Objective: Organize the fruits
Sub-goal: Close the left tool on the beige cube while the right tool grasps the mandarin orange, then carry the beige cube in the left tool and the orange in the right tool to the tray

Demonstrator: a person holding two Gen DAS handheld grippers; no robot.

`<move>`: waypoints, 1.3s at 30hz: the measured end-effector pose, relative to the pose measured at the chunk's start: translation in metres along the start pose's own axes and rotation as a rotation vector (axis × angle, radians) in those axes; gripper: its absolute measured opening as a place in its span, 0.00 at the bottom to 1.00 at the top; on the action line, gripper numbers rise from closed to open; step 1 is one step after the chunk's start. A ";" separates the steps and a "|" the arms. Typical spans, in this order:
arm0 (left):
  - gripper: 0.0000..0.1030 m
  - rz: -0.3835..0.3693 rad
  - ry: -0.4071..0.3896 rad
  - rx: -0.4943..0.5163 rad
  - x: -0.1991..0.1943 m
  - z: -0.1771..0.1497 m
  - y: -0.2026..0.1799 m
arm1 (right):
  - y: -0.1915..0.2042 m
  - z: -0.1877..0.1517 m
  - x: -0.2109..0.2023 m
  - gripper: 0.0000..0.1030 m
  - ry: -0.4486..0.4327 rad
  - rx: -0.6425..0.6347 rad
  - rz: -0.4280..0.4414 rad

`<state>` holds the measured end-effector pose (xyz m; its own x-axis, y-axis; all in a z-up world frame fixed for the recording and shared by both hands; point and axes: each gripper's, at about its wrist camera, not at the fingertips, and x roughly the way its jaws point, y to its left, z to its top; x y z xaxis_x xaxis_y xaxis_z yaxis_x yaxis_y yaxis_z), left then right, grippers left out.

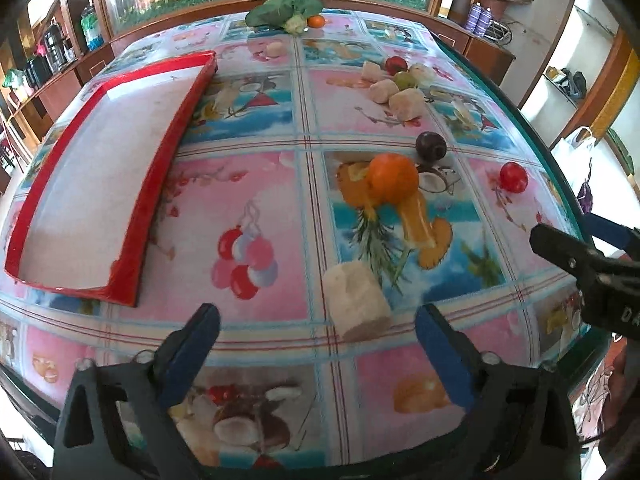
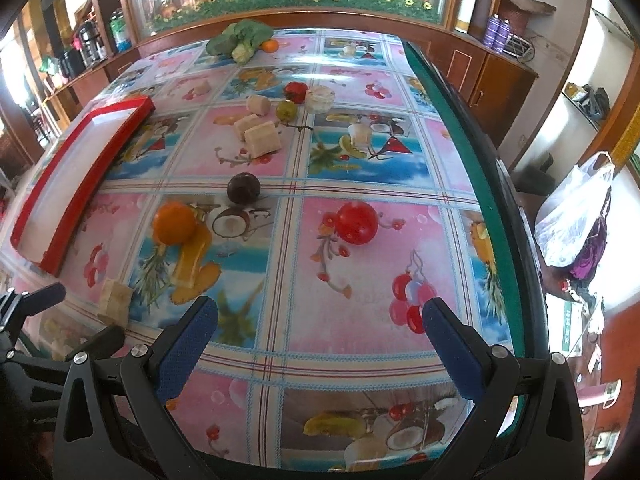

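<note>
Left wrist | fruit-print tablecloth [image 1: 280, 216] | red tray [image 1: 168, 136] | wooden cabinets [image 1: 80, 72]

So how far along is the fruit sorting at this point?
Nothing looks done: the red tray is bare. In hand: nothing yet; the left gripper has open jaws either side of the pale block, not touching it, and the right gripper is open over bare cloth. Left: the orange, dark plum, red fruit and the far cluster.
</note>
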<state>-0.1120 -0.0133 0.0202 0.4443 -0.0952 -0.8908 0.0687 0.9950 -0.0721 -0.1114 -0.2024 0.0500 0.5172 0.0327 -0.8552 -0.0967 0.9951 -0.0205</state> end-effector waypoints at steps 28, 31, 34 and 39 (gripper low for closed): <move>0.32 -0.099 -0.006 -0.040 0.007 0.013 0.021 | 0.078 0.052 0.053 0.84 0.051 -0.178 0.274; 0.32 -0.125 -0.007 -0.030 0.009 0.015 0.024 | 0.083 0.051 0.062 0.69 0.080 -0.173 0.271; 0.32 -0.159 -0.006 -0.026 0.010 0.019 0.027 | 0.086 0.052 0.069 0.49 0.095 -0.167 0.267; 0.32 -0.221 0.007 -0.035 0.013 0.025 0.035 | 0.091 0.050 0.064 0.35 0.089 -0.173 0.268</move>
<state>-0.0820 0.0193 0.0175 0.4154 -0.3108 -0.8549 0.1330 0.9505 -0.2810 -0.0440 -0.1050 0.0192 0.3788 0.2752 -0.8836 -0.3659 0.9215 0.1302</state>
